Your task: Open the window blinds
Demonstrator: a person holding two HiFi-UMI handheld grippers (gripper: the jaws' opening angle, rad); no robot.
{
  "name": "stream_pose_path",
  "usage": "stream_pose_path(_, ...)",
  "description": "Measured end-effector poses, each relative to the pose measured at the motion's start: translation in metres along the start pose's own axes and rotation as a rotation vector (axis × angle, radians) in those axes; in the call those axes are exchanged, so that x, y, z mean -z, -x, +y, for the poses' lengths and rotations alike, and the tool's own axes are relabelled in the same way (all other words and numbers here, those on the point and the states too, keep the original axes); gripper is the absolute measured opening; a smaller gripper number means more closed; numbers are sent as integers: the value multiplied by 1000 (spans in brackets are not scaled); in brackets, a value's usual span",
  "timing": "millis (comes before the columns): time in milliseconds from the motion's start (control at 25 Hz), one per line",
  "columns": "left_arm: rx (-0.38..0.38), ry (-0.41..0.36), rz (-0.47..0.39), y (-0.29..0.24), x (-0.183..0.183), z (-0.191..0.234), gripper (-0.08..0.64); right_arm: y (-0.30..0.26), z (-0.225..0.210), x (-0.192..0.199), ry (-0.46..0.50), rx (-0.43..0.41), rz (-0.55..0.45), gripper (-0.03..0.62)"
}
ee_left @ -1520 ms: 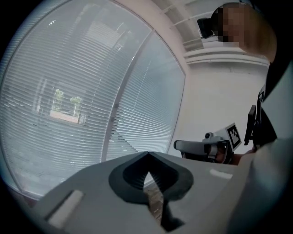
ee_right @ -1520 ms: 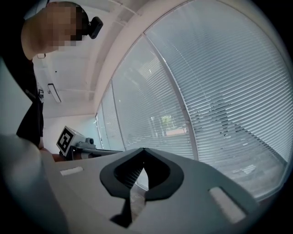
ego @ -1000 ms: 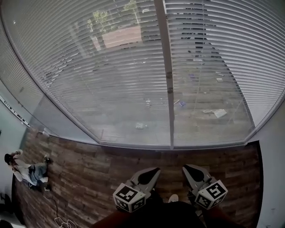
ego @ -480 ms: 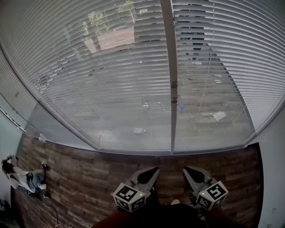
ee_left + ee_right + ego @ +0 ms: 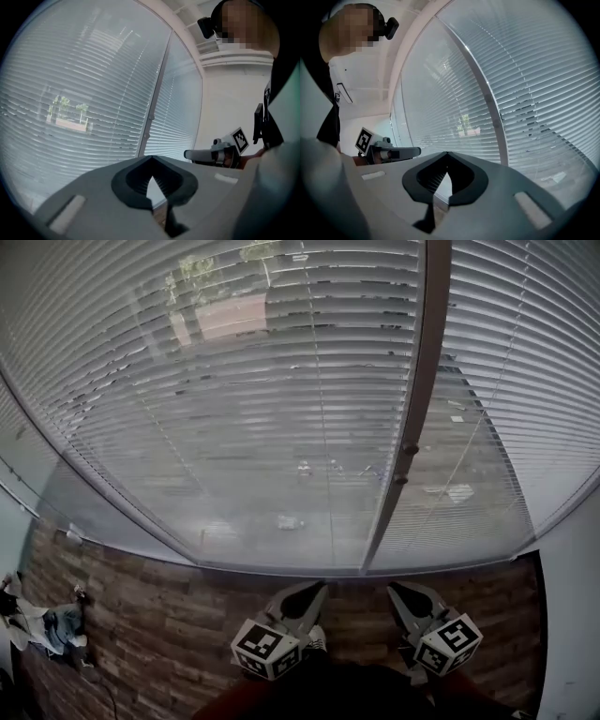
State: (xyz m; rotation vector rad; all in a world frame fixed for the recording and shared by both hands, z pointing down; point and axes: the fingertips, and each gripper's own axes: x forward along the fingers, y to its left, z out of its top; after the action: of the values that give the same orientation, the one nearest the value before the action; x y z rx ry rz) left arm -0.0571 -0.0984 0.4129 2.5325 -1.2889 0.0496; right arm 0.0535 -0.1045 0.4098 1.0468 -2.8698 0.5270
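Your left gripper [image 5: 317, 589] and right gripper [image 5: 396, 591] are hanging pressed together, pinching nothing. The white slatted window blinds [image 5: 234, 381] are hanging fully lowered and untouched, so the whole task is waiting.

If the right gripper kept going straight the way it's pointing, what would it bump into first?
Probably the white slatted window blinds, low down, near the grey upright window post. Nothing shows between the right gripper and them, though depth is hard to judge.
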Motion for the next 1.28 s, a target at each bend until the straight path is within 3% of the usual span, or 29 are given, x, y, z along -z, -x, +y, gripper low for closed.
stream_pose_path(280,59,-21,6,-15,4,51,1,-50,-14,7,7,61,-26,27)
stream_pose_path(560,127,-37,-4,3,-14,82,1,-80,20,-2,42,111,-43,26)
stream_pose_path(760,132,-28,-3,-6,6,90,1,-81,8,16,50,129,-34,26)
stream_pose_path(1120,81,-9,-18,-24,-5,91,2,-88,-8,-8,103,75,-24,27)
stream_pose_path(1280,75,-19,-28,-45,-14,83,1,-82,-34,-28,147,99,-42,27)
